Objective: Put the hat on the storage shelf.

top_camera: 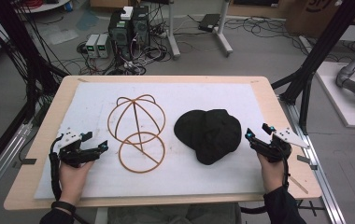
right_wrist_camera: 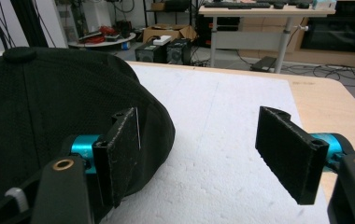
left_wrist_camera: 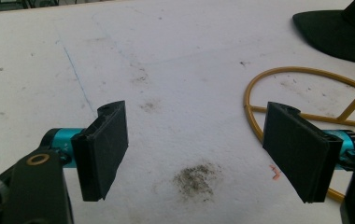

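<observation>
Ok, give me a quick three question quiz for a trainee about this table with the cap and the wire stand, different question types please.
1. True or false: the black cap is already sitting on the wire hat stand.
2. Multiple choice: the left gripper is
A. shut on the stand
B. open, holding nothing
C. shut on the cap
3. Fill in: in the high view, the right gripper is beside the ____ edge of the cap.

Key:
1. False; the cap lies on the white foam sheet, to the right of the stand.
2. B
3. right
</observation>
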Tool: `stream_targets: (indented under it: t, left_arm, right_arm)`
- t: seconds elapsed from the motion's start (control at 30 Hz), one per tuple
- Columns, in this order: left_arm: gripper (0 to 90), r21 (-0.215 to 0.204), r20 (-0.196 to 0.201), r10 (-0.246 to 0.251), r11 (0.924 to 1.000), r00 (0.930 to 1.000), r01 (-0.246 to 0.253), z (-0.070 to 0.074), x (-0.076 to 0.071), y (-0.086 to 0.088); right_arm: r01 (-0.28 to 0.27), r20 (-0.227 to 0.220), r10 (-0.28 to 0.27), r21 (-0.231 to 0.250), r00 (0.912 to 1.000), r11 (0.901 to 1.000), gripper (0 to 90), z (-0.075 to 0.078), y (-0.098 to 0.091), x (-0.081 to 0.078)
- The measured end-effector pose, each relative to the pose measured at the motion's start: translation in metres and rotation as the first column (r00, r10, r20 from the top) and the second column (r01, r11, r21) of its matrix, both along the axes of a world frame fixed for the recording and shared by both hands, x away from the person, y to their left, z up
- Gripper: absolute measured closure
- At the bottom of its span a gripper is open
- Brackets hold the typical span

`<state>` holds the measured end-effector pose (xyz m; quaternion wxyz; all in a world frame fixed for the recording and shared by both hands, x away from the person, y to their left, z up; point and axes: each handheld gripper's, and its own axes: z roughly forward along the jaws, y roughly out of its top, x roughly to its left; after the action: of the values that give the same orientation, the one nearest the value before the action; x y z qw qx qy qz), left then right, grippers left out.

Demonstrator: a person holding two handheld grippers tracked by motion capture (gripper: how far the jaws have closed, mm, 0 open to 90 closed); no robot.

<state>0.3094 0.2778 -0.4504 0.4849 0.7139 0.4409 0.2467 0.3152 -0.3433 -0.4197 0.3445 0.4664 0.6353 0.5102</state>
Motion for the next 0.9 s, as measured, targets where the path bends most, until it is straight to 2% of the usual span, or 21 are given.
stream_targets:
  t: [0.33,0.43,0.57,0.63,0.7,0.9]
  left_arm:
    - [22.8,0.013,0.005,-0.004,0.9999,1.0,0.004,0.0,-0.001,-0.001]
    - [22.7,0.018,0.002,-0.004,0.9998,1.0,0.003,0.0,0.0,-0.002]
    - [22.7,0.03,0.006,-0.006,0.9995,1.0,0.006,0.0,-0.001,-0.003]
    - [22.8,0.037,0.008,-0.007,0.9993,0.9999,0.006,0.0,-0.001,-0.005]
    - [22.8,0.045,0.008,-0.009,0.9989,0.9999,0.009,0.0,-0.001,-0.005]
    - [22.8,0.05,0.003,-0.011,0.9987,0.9999,0.011,0.0,0.0,-0.006]
  right_arm:
    - [-0.015,0.015,0.015,-0.003,0.9998,0.9999,30.2,0.003,0.005,-0.002]
    - [-0.02,0.021,0.02,0.01,0.9996,0.9997,30.3,0.006,0.007,-0.005]
    - [-0.059,0.054,0.057,0.052,0.9969,0.9969,29.5,0.016,0.016,-0.013]
    - [-0.095,0.071,0.09,0.059,0.9934,0.9938,29.3,0.022,0.026,-0.019]
    - [-0.136,0.098,0.131,0.044,0.9865,0.9897,29.3,0.027,0.038,-0.024]
    - [-0.25,0.124,0.247,0.011,0.9611,0.9682,29.3,0.036,0.073,-0.034]
